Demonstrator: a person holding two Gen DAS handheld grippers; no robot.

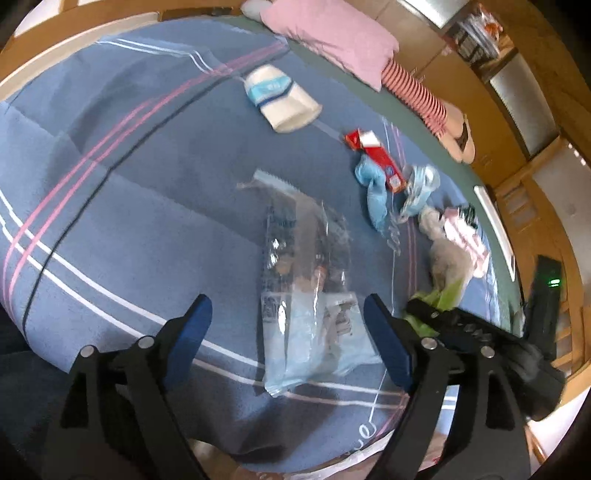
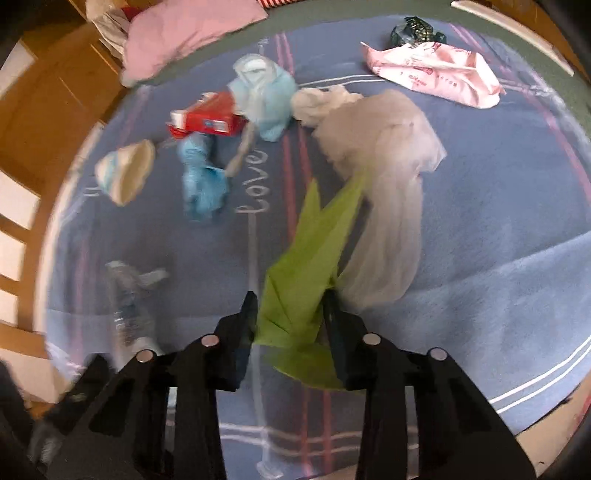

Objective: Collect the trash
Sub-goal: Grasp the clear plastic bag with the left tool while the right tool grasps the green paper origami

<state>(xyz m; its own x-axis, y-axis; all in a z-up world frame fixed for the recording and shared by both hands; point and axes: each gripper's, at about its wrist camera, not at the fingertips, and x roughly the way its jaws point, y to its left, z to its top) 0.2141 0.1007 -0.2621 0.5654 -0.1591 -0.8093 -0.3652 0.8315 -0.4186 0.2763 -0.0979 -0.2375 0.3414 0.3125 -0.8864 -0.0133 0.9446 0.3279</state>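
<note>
Trash lies scattered on a blue striped blanket (image 1: 110,206). My left gripper (image 1: 288,325) is open, its jaws on either side of a clear plastic wrapper (image 1: 306,295) lying flat. My right gripper (image 2: 290,314) is shut on a green plastic bag (image 2: 303,266), which hangs together with a white plastic bag (image 2: 388,177). A red box (image 2: 208,116), blue gloves (image 2: 201,181), a paper cup (image 2: 125,171), a pale blue wrapper (image 2: 266,96) and a pink wrapper (image 2: 432,72) lie beyond. The red box (image 1: 376,155) and cup (image 1: 284,98) also show in the left view.
A pink pillow (image 1: 332,37) and a striped sock with slippers (image 1: 421,96) lie at the bed's far edge. Wooden cabinets (image 1: 517,110) stand beyond. A dark crumpled wrapper (image 2: 413,33) sits near the pink one. The right gripper's black body (image 1: 480,332) shows in the left view.
</note>
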